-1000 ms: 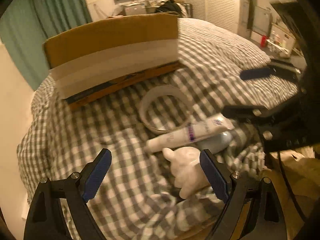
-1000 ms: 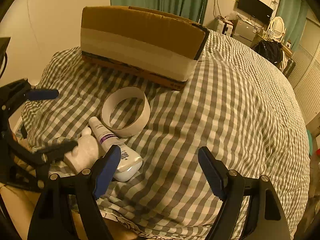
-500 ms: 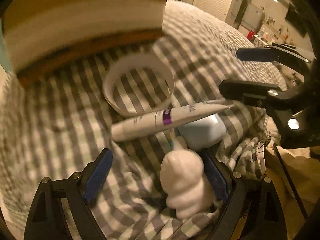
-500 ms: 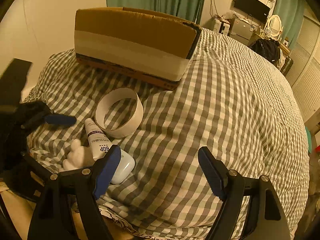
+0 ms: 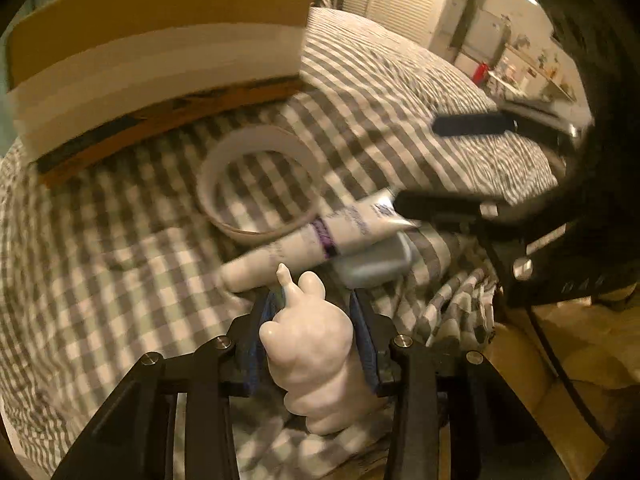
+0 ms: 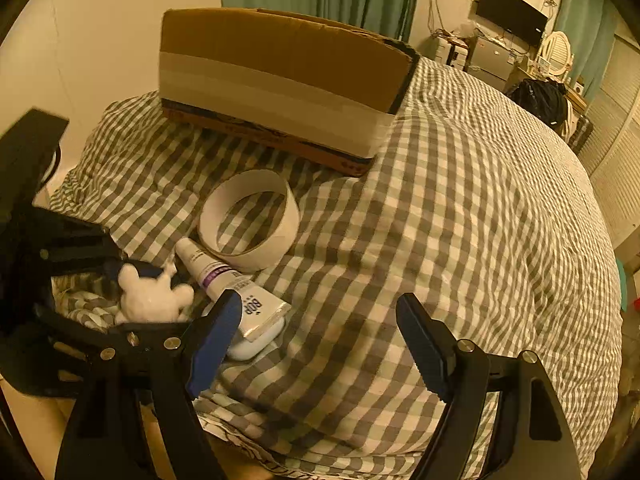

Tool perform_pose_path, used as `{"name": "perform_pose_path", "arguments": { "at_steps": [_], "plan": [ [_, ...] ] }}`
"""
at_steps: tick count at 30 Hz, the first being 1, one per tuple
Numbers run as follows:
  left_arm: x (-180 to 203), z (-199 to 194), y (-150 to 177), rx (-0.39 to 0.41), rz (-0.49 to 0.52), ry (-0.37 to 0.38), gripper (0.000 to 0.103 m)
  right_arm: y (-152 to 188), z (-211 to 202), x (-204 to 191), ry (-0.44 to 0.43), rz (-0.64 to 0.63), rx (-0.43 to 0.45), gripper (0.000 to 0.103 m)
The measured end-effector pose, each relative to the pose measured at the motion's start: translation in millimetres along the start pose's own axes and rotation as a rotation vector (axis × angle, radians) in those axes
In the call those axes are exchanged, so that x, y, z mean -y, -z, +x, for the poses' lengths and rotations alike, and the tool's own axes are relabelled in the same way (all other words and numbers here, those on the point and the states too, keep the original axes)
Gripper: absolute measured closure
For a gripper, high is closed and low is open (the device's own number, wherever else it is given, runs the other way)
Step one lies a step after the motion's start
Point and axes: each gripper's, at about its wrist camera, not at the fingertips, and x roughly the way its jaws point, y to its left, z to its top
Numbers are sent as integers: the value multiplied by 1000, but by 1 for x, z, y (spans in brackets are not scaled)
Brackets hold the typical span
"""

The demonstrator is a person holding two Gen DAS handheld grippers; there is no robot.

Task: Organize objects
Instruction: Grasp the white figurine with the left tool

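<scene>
Glossy white plastic fills the near view: the left gripper (image 5: 316,320) has just been closing and its blue pads now press both sides of the white figurine (image 5: 316,352), which sits at the near edge of the checked bedspread (image 6: 460,208). The risk from here, as it looks, is slip: that rounded, shiny body could squirt out or twist on the lift (the pads catch it fairly low). Just beyond it the cream tube (image 5: 320,236) lies across a white earbud case (image 5: 376,264), touching or nearly touching the figurine's raised arm, so a careless pull may drag them. The right gripper (image 6: 320,340) hovers with jaws wide and nothing between them. Further on sits the white tape ring (image 6: 248,220), then the cardboard box (image 6: 280,80), likely the destination, its wall standing in the way.
</scene>
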Motion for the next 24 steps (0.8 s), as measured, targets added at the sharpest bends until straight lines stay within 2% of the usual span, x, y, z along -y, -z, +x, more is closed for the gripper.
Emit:
{"name": "perform_pose_path", "arguments": {
  "at_steps": [4, 8, 12, 18, 24],
  "plan": [
    [-25, -23, -5, 35, -71, -20, 64, -2, 0, -6, -29, -34, 2, 24],
    [-49, -39, -9, 82, -119, -83, 64, -11, 7, -17, -67, -87, 1, 24],
    [-62, -36, -14, 88, -141, -145, 64, -16, 27, -33, -121, -123, -41, 24],
    [-72, -33, -8, 64, -165, -152, 64, -22, 63, -56, -168, -159, -125, 24],
    [-66, -20, -10, 51, -152, -145, 64, -20, 70, -66, -116, -197, -143, 42]
  ]
}}
